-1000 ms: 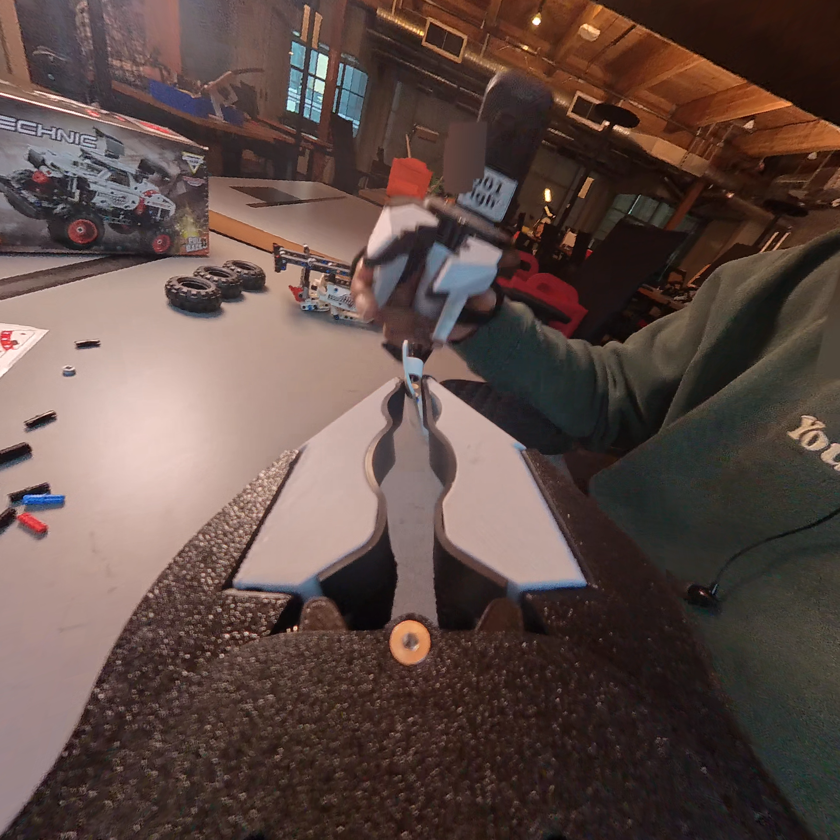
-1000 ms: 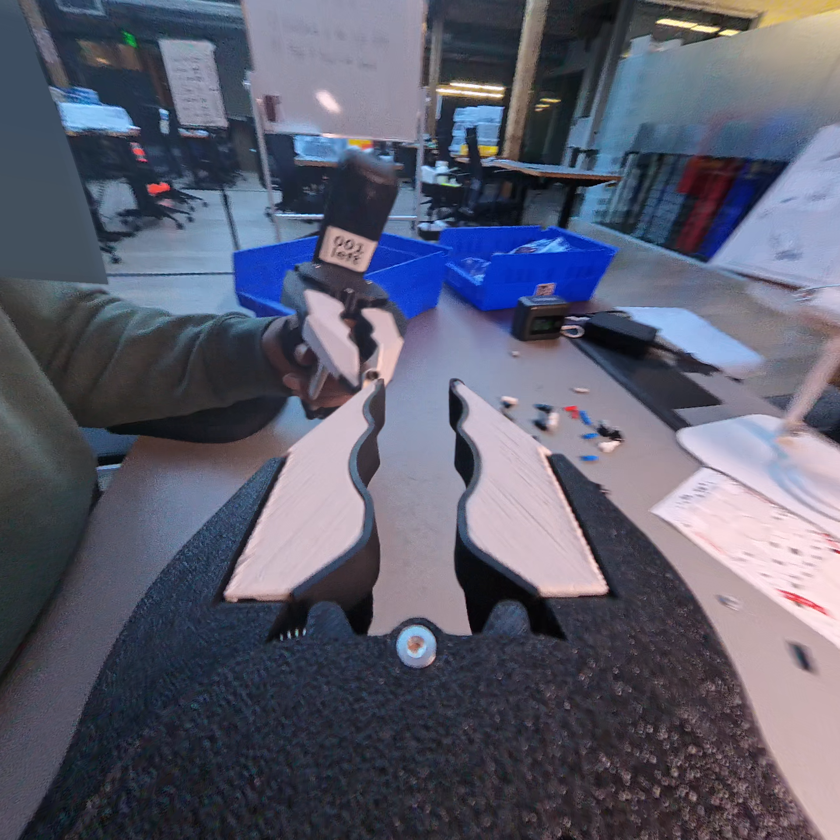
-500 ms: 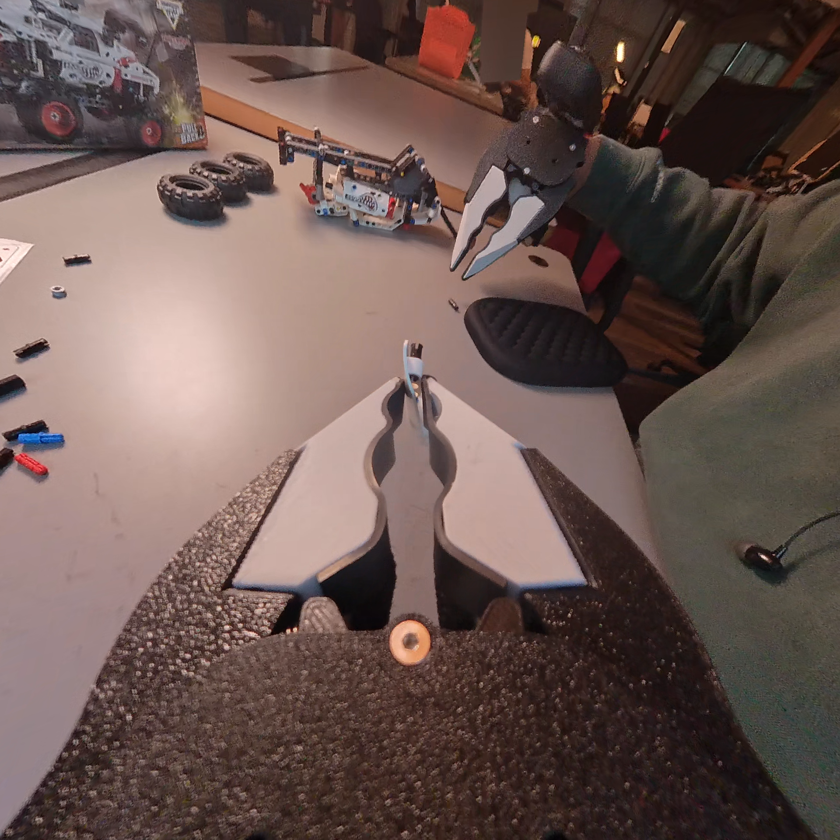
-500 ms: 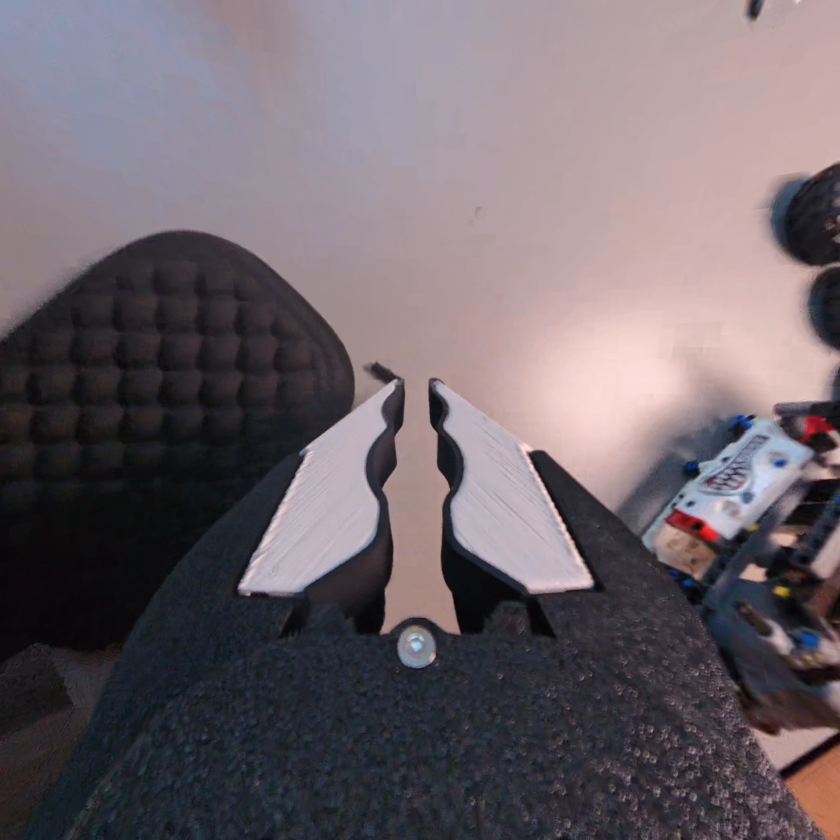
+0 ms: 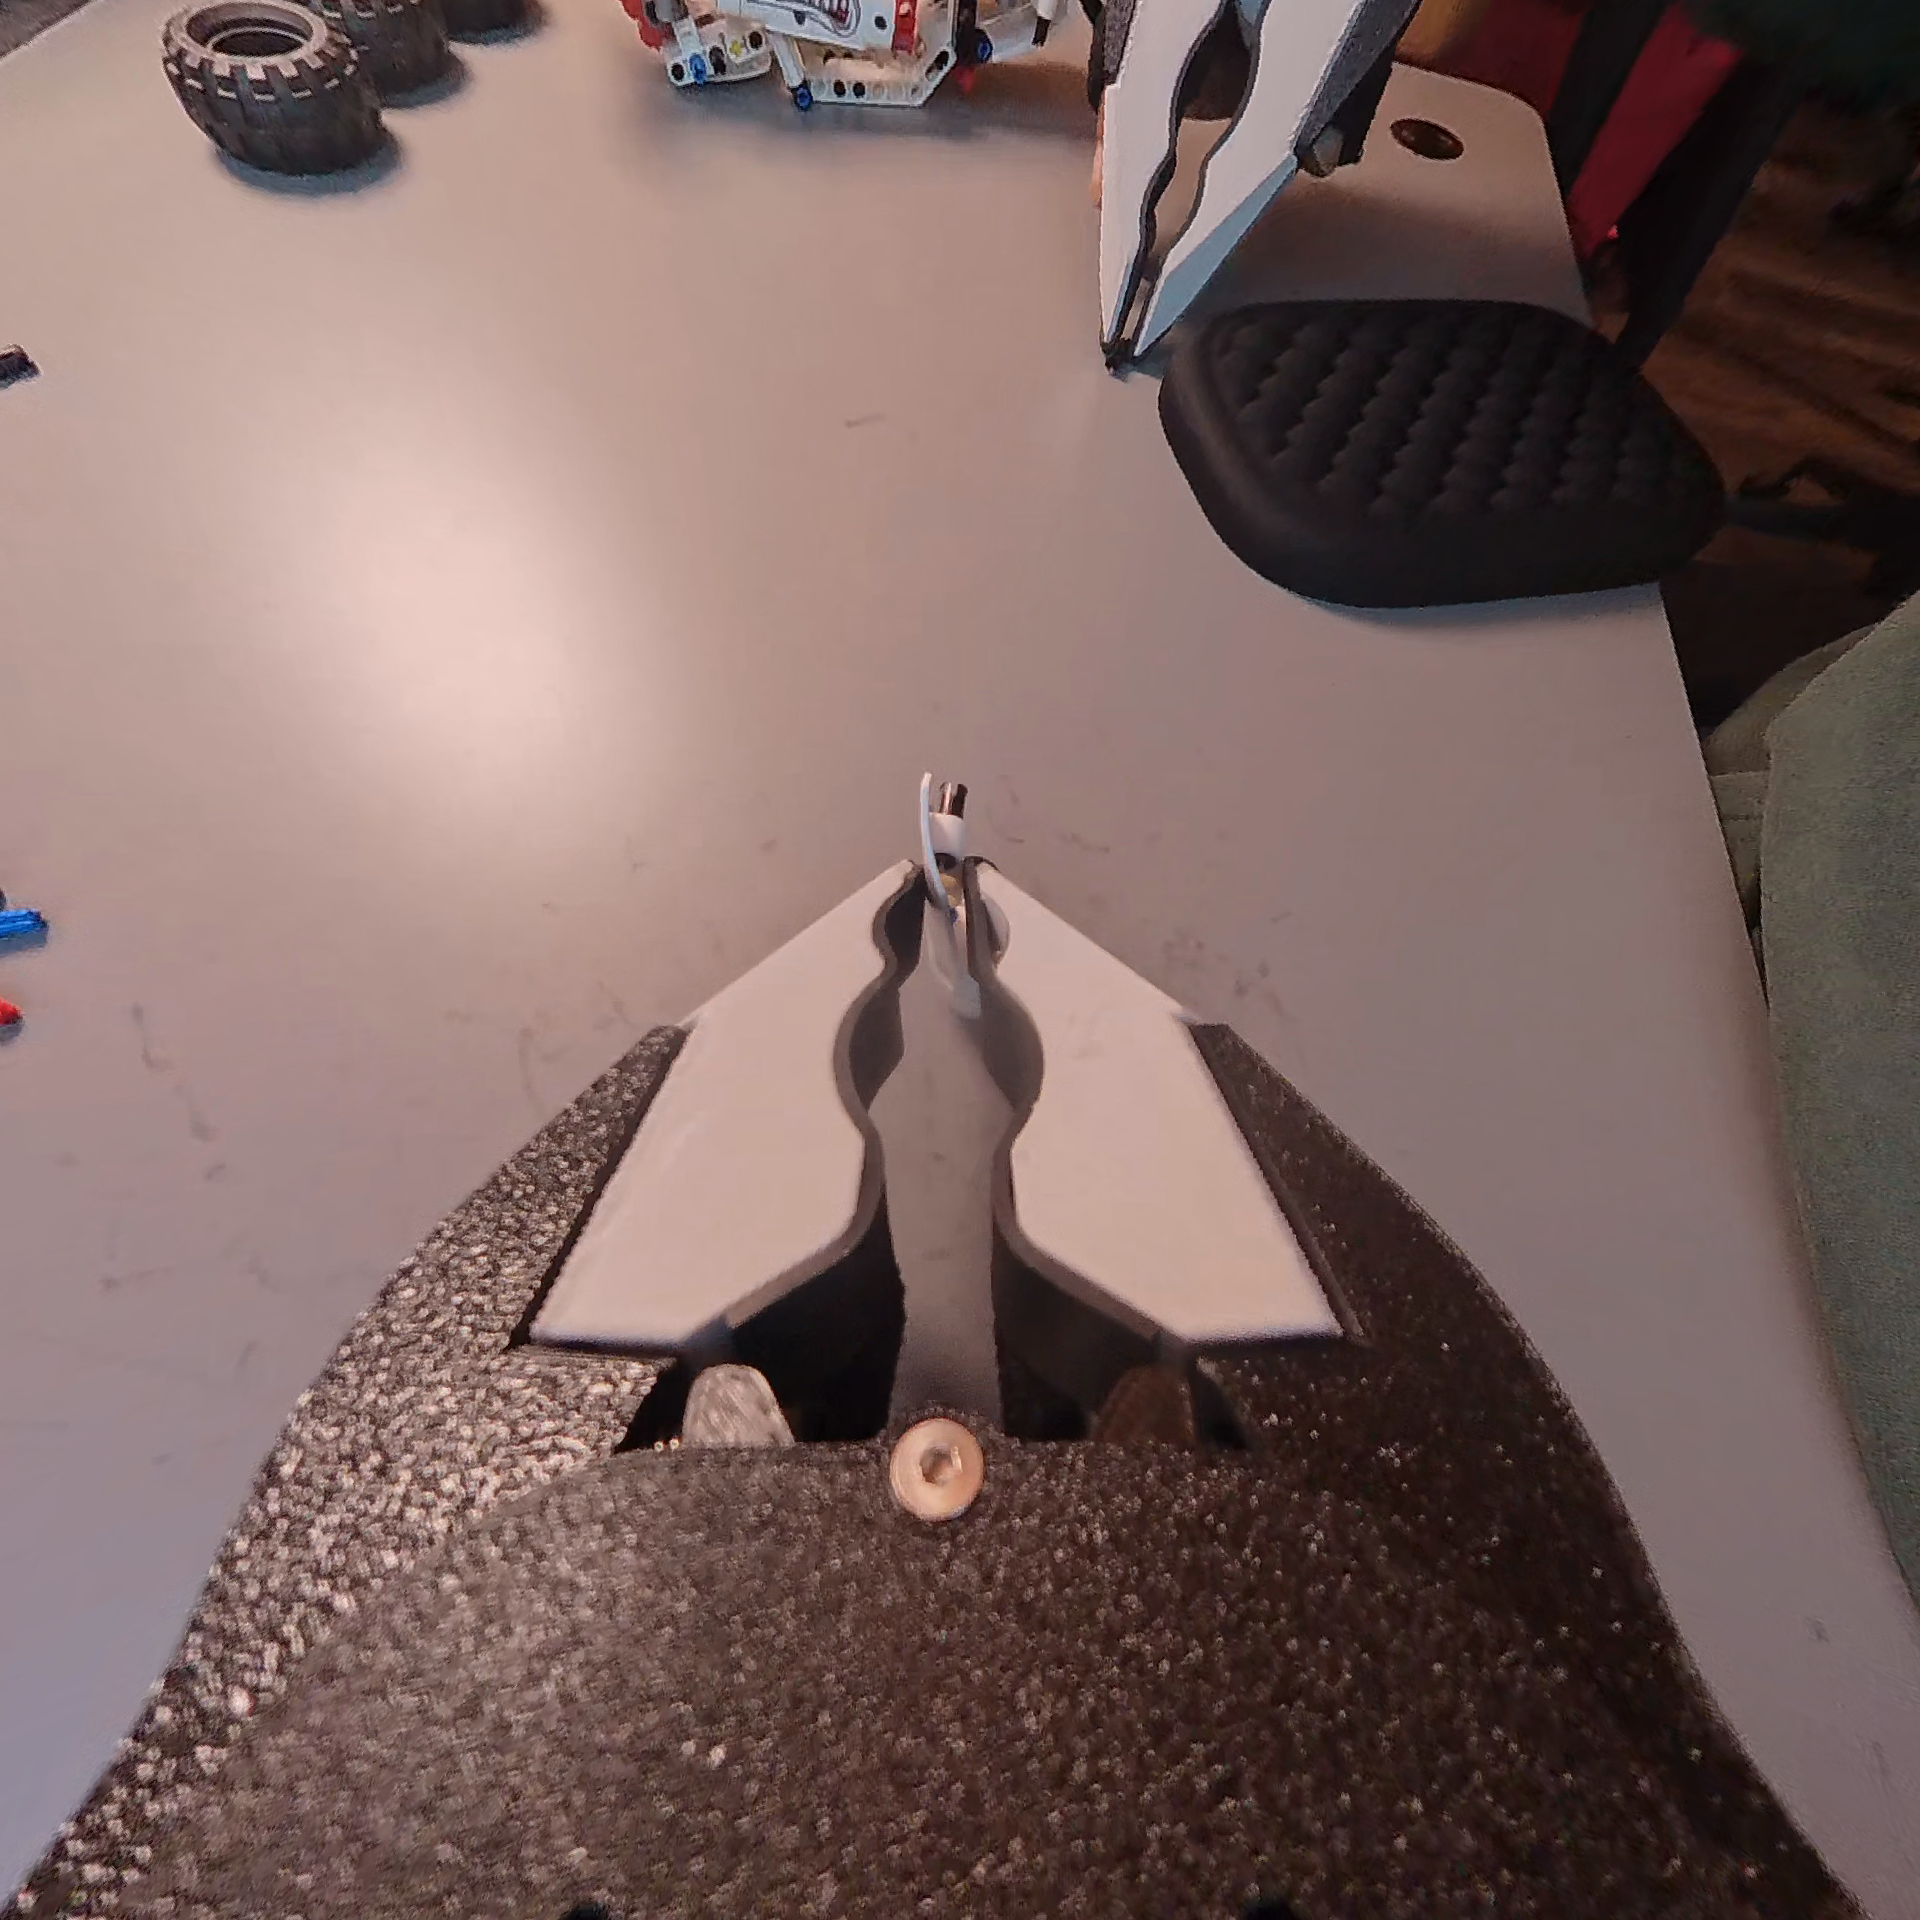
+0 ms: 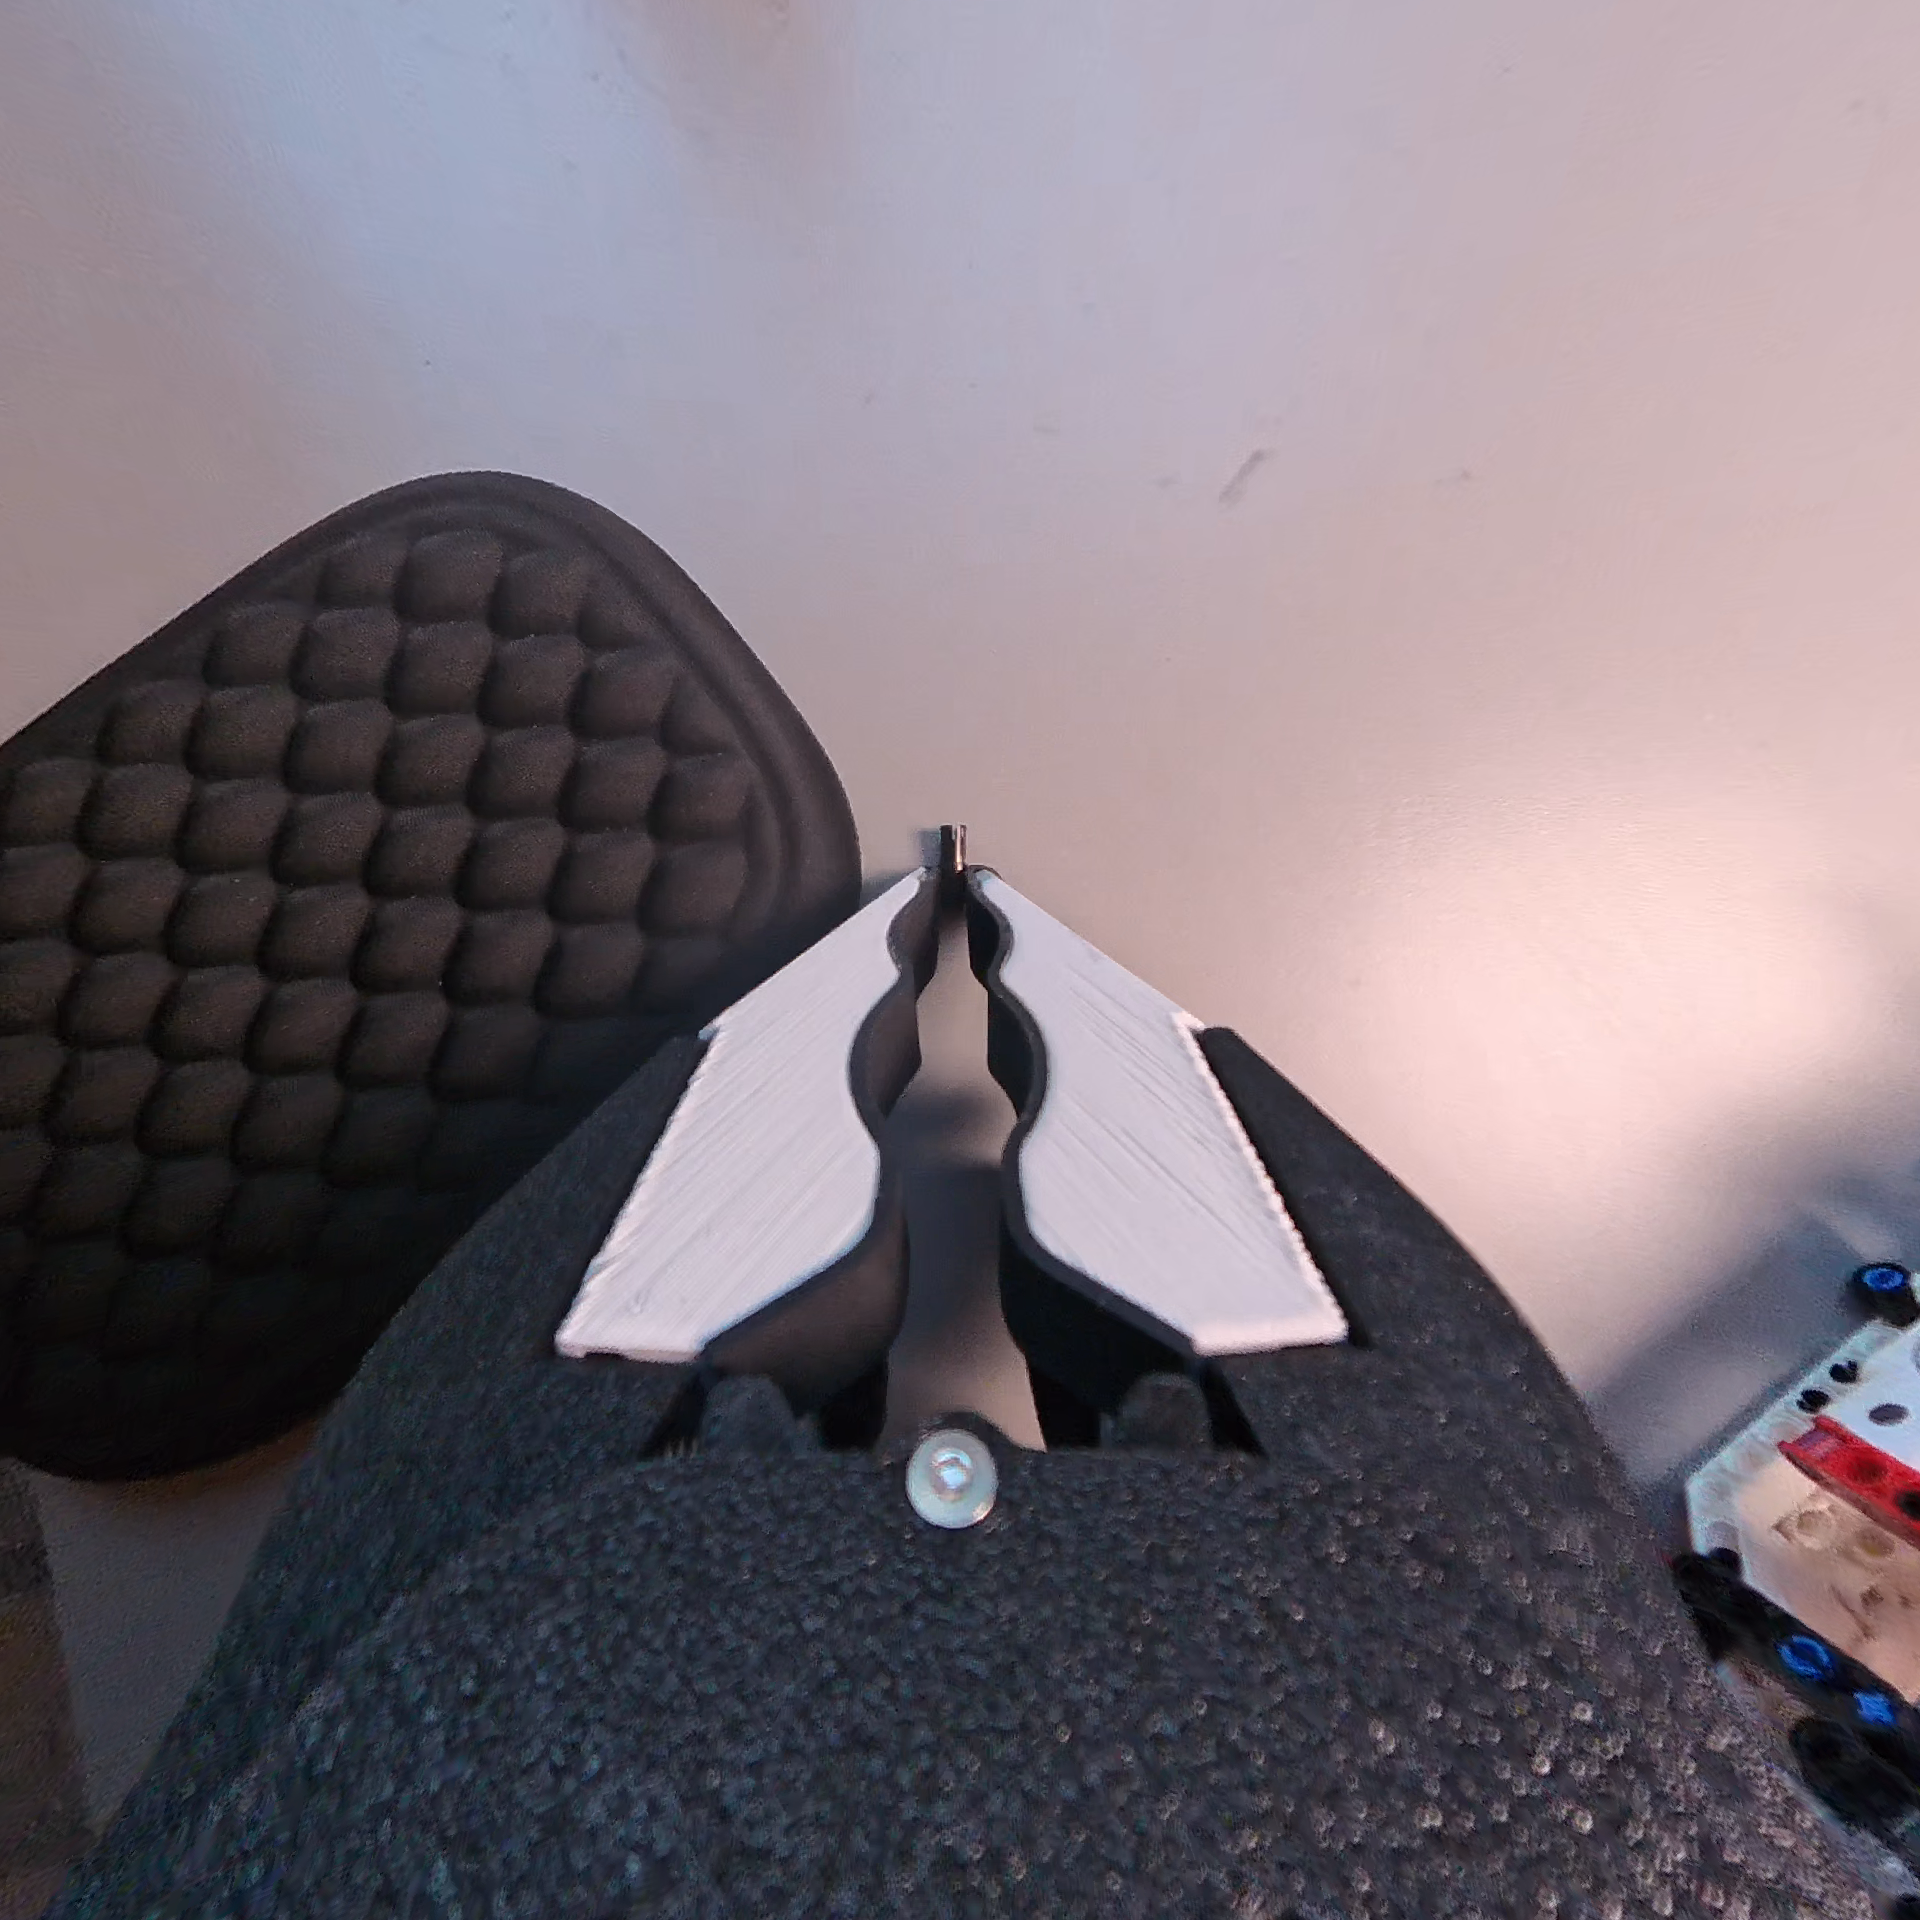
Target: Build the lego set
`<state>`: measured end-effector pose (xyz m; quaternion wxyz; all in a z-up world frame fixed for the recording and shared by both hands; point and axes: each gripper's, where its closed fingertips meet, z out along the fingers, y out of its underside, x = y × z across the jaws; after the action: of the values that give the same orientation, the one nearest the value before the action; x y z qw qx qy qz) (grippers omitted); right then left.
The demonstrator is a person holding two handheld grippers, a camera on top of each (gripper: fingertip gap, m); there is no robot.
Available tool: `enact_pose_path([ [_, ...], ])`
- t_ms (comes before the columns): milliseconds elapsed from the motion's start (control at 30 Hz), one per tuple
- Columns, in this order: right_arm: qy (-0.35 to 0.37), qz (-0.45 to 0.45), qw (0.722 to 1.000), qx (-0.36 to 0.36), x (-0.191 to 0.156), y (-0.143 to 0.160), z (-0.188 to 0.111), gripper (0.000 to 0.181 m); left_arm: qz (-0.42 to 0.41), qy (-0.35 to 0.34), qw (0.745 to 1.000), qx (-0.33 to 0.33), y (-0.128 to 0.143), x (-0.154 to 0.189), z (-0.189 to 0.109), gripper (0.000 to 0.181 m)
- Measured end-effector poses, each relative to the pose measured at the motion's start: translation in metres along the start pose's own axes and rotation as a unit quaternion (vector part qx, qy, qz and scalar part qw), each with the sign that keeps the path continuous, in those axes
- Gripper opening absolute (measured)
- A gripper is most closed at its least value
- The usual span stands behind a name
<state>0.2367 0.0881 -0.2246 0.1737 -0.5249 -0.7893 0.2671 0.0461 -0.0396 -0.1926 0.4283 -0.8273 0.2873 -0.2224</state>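
Leftmost in the left wrist view, small loose pins lie on the grey counter [image 5: 520, 540]: a black pin [image 5: 15, 366] at the edge, and lower down a blue pin [image 5: 19, 925] and a red pin [image 5: 6, 1010], well apart from the claws. Farther back sit black rubber tyres [image 5: 272, 96], one close and others cut off by the frame. Just beside them to the right stands the partly built lego truck chassis [image 5: 831, 50], white panels with red and blue pins, at the far edge of the picture. Nearer the middle, the left claw [image 5: 943, 883] is drawn in to a narrow gap and pinches a small white lego piece [image 5: 948, 902], thin and curved, with a dark pin tip poking out beyond the fingertips above the counter. To the right, the right claw [image 5: 1127, 351] points down towards the counter, just beside a black textured pad [image 5: 1434, 457] near the counter's right edge. From the right wrist view, that pad [image 6: 343, 935] fills the left side, and the right claw [image 6: 951, 875] is nearly closed on a tiny black pin [image 6: 951, 844] held upright at its tips over the bare counter [image 6: 1247, 416]. At the far right corner a white, red and black part of the chassis [image 6: 1829, 1496] shows, blurred.
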Motion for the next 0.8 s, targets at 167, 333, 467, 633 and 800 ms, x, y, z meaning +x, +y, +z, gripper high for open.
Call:
enact_pose_path([
  [167,0.025,0.028,0.999,0.033,0.0,-0.009,0.003,0.003,0.002,-0.005,1.0,-0.002,0.001,-0.002,0.0,0.007],
  [333,0.051,-0.011,0.998,0.047,-0.003,-0.055,0.012,0.003,0.014,-0.02,0.999,-0.024,0.011,-0.009,-0.003,0.009],
  [467,0.046,-0.05,0.995,0.076,-0.011,-0.11,0.031,0.004,0.015,-0.017,1.0,-0.016,0.009,-0.009,-0.006,0.006],
  [633,0.033,-0.108,0.991,0.076,-0.022,-0.16,0.068,0.003,-0.019,0.013,1.0,0.002,0.003,-0.003,-0.007,0.006],
  [800,0.022,-0.163,0.985,0.057,-0.029,-0.186,0.1,0.003,-0.048,0.016,0.998,-0.029,0.011,-0.004,-0.005,0.005],
])
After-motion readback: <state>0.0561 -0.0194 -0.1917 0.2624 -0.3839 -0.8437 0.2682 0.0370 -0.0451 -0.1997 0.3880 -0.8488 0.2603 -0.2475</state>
